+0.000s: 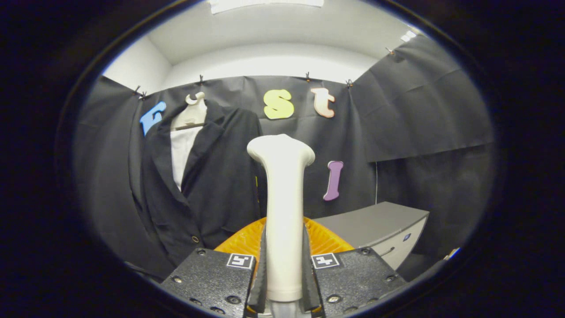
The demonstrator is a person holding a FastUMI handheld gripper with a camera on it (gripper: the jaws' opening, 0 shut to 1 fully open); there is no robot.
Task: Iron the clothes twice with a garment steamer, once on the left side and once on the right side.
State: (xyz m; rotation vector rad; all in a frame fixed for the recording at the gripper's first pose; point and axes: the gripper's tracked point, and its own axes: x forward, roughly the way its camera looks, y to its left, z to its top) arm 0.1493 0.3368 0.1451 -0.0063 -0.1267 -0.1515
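The gripper is clamped on the handle of the garment steamer, which stands upright between its fingers over an orange ridged stand. No pass looks begun; next the head must swing left to the dark jacket hanging on the booth wall, beyond a grey cabinet.

Counted: single items, plus a pair of fingers.

One white plastic garment steamer, upright at centre frame, clamped from both sides between two fingers of one gripper. One black suit jacket at centre left, hung over one white shirt on one pale hanger. One orange ribbed basket low in the frame, behind the steamer. One grey cabinet at lower right.
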